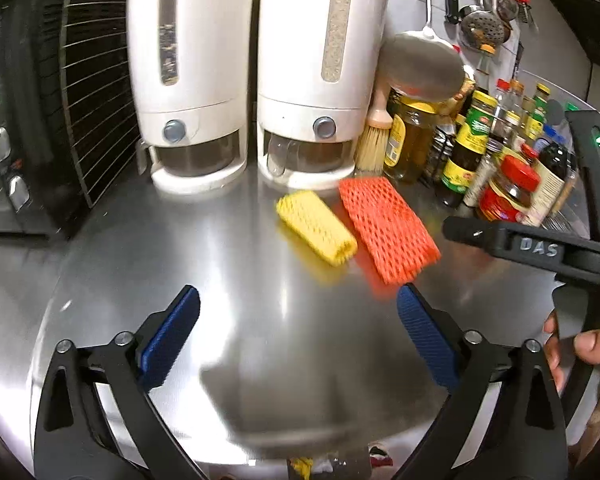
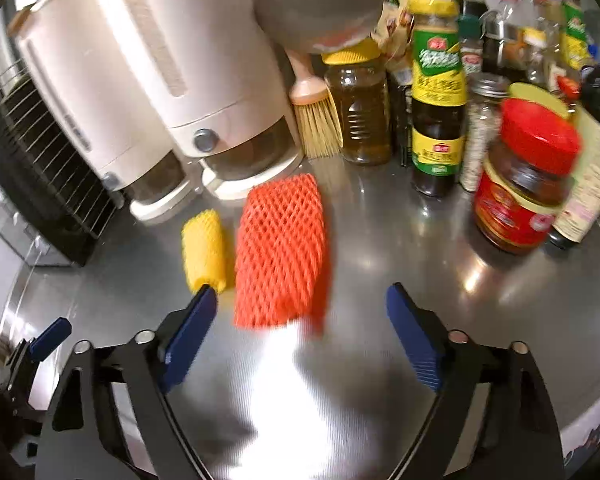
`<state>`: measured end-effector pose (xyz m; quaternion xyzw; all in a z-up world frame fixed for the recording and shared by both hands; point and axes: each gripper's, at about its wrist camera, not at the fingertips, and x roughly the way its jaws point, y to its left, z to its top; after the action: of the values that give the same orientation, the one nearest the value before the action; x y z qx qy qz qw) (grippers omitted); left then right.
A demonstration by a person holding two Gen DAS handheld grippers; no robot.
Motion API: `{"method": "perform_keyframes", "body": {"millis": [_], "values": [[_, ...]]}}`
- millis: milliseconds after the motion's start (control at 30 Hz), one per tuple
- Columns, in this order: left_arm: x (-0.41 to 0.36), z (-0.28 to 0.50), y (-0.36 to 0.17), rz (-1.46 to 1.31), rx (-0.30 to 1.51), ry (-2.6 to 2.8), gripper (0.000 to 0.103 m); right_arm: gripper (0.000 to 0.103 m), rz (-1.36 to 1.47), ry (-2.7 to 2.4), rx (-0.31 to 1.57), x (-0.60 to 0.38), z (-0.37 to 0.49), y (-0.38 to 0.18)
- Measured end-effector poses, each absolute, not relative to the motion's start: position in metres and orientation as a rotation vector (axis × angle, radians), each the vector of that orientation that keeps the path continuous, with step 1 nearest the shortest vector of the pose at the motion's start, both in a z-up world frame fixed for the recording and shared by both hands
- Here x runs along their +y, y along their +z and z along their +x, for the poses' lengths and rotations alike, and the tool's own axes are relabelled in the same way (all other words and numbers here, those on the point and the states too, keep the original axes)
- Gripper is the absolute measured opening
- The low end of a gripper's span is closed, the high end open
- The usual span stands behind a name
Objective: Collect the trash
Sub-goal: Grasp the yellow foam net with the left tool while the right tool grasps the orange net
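Orange foam net (image 2: 280, 252) lies just ahead of gaping right tongs (image 2: 300, 312).

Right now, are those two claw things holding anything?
Left gripper: open, holding nothing.
Right gripper: open, holding nothing; the orange net lies just ahead of its fingers.

text: "DAS" | on: right gripper (image 1: 540, 246) body | bottle labels: unreadable
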<state>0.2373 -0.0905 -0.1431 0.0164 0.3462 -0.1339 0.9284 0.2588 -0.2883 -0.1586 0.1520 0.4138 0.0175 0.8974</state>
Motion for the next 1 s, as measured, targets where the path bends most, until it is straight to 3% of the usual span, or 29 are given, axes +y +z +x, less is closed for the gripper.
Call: {"method": "perform_keyframes", "body": {"millis": [467, 633, 800, 900, 1000], "values": [[-0.136, 0.322, -0.173, 0.059, 0.793, -0.325, 0.064, 0.052, 0.415, 0.078, 0.957, -0.298, 0.337, -0.200], [-0.142, 0.335, -0.185, 0.063, 0.829, -0.342, 0.038, 0.032, 0.408, 0.095, 0.974, -0.294, 0.345, -0.209], [-0.145, 0.339, -0.189, 0.077, 0.836, -0.349, 0.027, 0.023, 0.384, 0.101, 0.969, -0.289, 0.347, -0.208], [-0.146, 0.337, -0.187, 0.087, 0.835, -0.352, 0.014, 0.016, 0.356, 0.095, 0.958, -0.288, 0.344, -0.205], [-0.144, 0.334, -0.185, 0.089, 0.838, -0.350, 0.011, 0.014, 0.327, 0.086, 0.954, -0.284, 0.339, -0.201]]}}
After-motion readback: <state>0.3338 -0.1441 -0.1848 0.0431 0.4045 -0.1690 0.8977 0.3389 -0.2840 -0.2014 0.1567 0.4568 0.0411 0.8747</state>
